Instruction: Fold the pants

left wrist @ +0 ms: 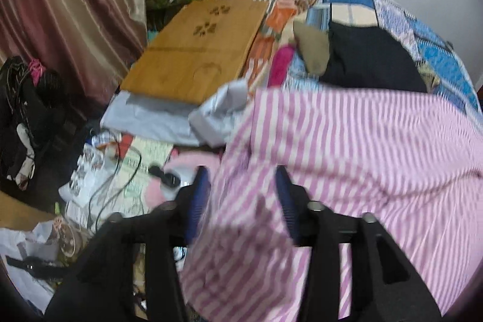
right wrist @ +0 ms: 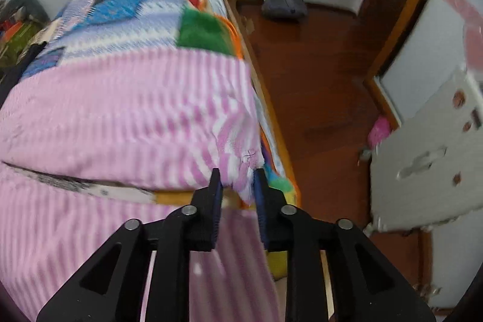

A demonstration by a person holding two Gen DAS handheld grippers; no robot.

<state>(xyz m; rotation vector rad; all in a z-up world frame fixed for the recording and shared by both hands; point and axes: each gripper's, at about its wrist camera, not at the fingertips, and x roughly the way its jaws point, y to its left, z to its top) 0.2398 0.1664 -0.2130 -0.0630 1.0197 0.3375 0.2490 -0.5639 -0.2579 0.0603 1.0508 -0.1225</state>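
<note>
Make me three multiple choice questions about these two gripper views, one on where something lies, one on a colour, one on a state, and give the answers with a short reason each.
1. Where does the wooden board lie?
A. On the bed, beyond the left gripper and to its left
B. On the wooden floor by the door
C. Leaning on the white wall

2. What colours are the striped pants?
A. Blue and yellow
B. Pink and white
C. Green and black

3. How does the right gripper stand toward the pants?
A. Well clear of them, above the floor
B. Its fingers stand on either side of a corner of the cloth
C. Hidden beneath them

Answers:
1 A: the left wrist view shows the board flat on the patchwork bedspread.
2 B: both views show pink and white stripes.
3 B: the right wrist view shows a striped corner between the blue pads.
</note>
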